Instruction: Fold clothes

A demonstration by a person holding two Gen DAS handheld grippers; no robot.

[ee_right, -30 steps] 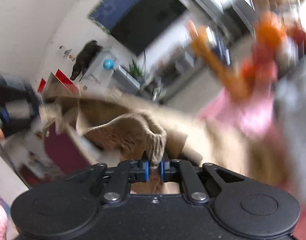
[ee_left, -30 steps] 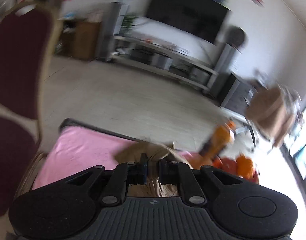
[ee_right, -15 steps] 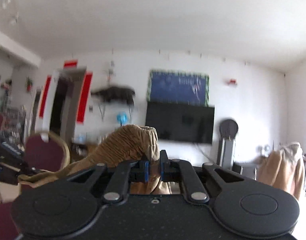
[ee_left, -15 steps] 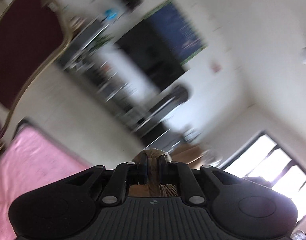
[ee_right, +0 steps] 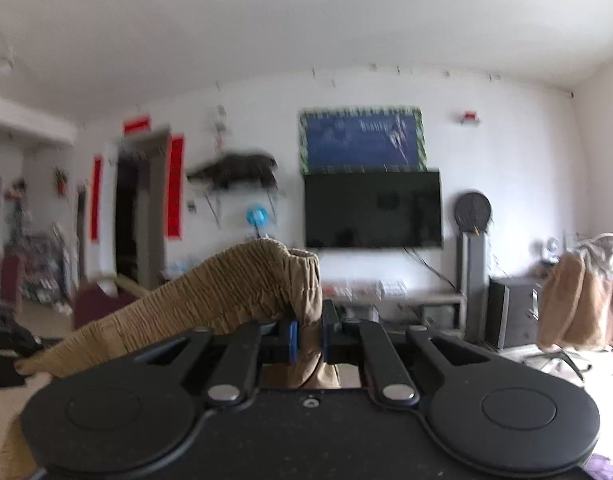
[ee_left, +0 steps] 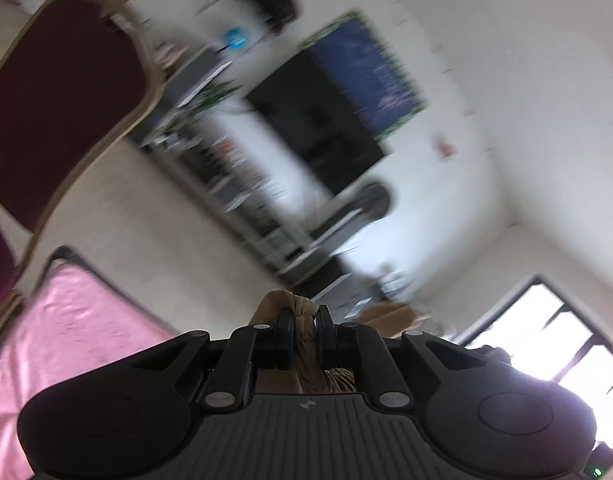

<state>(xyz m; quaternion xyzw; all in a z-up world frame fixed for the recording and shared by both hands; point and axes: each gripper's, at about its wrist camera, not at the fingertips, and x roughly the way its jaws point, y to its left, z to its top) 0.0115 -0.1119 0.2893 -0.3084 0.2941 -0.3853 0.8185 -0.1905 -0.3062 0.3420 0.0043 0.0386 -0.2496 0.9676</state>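
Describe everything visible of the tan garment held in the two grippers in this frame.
The tan woven-looking garment with a gathered elastic band is lifted in the air, pinched at two places. The right gripper is shut on it where the ribbed band bends over and fabric hangs down between the fingers; from there the band stretches taut down to the left. The left gripper clamps a bunched fold, a small knob of cloth poking above its fingers. Its lower part is hidden behind the gripper bodies.

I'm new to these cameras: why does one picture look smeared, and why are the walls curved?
Left wrist view: the television and chair streak with motion blur, and the window glares white. Right wrist view: sharper, though the fisheye bends the ceiling line; the tan garment stays fairly crisp.
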